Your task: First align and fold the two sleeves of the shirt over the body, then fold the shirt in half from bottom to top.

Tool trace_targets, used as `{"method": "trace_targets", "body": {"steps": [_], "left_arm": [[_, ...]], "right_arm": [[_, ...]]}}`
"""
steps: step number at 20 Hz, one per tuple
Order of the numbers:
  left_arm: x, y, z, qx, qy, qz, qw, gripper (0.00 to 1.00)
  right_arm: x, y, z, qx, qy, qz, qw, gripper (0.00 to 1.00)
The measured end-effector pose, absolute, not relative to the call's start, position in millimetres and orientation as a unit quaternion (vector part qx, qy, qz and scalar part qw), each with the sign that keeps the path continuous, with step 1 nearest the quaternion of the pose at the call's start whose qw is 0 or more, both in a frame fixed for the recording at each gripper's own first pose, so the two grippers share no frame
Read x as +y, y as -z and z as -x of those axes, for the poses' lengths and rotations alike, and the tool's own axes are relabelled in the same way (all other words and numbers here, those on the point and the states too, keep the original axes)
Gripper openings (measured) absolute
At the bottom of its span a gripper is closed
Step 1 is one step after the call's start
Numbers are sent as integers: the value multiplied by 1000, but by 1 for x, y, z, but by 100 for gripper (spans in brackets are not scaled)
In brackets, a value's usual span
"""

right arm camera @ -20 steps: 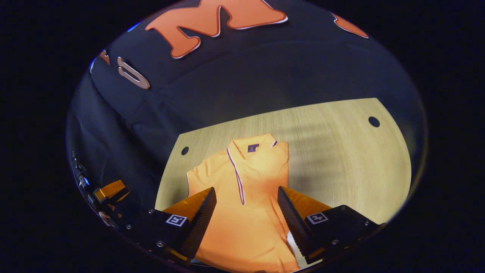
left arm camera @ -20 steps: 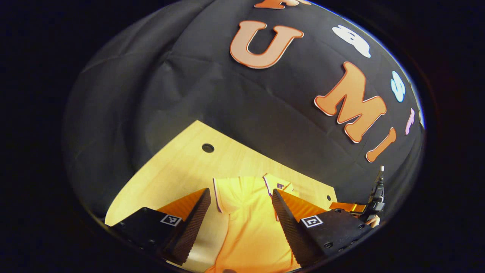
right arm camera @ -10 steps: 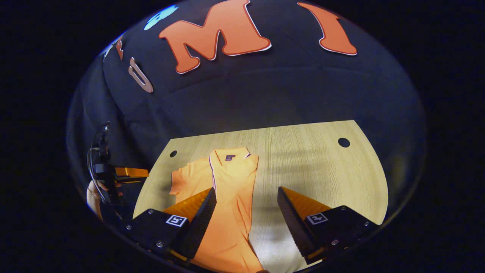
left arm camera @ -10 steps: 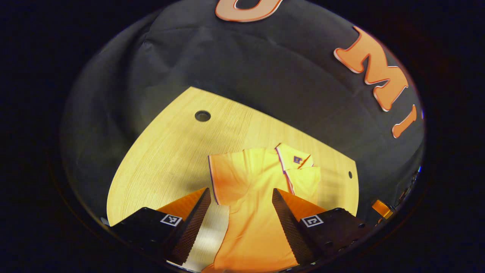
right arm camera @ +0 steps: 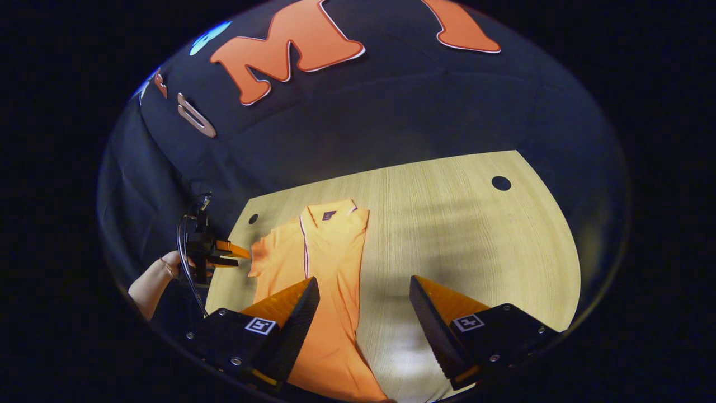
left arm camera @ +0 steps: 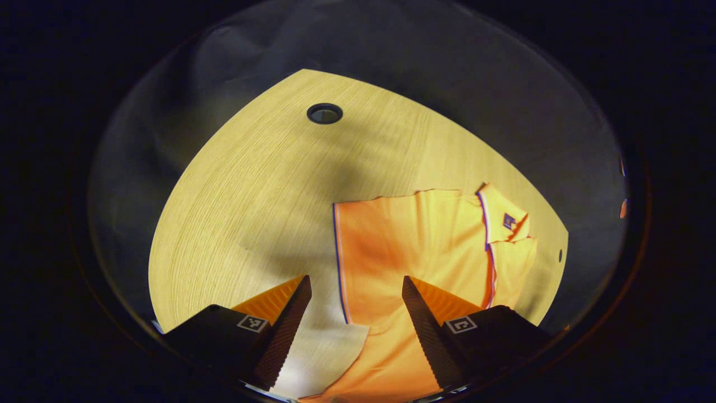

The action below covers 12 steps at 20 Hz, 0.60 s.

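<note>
Left claw point(left arm camera: 355, 313) (released) hovers above the shirt point(left arm camera: 425, 246)'s sleeve hem on the table point(left arm camera: 246, 190).

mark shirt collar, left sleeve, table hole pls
shirt collar point(right arm camera: 330, 211), right gripper view, on the collar flap.
left sleeve point(left arm camera: 380, 252), left gripper view, mid-sleeve.
table hole point(left arm camera: 324, 113), left gripper view, hole centre.

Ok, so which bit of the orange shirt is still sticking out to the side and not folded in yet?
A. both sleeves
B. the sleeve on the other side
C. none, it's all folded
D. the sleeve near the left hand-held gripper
D: in the right gripper view the shirt has one sleeve spread out toward the left hand-held gripper, while its opposite edge runs straight.
</note>
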<state>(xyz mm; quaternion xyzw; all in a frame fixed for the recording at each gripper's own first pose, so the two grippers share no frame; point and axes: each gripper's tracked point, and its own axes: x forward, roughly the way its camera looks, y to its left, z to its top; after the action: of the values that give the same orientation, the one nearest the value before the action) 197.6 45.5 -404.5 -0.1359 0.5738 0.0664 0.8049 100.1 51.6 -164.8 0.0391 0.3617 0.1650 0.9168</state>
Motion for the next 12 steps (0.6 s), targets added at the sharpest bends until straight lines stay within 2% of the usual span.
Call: {"method": "trace_targets", "body": {"steps": [12], "left_arm": [[51,439,-204,619,-91,49,779,99]], "right_arm": [[51,176,-97,386,-172,-58,904,99]]}}
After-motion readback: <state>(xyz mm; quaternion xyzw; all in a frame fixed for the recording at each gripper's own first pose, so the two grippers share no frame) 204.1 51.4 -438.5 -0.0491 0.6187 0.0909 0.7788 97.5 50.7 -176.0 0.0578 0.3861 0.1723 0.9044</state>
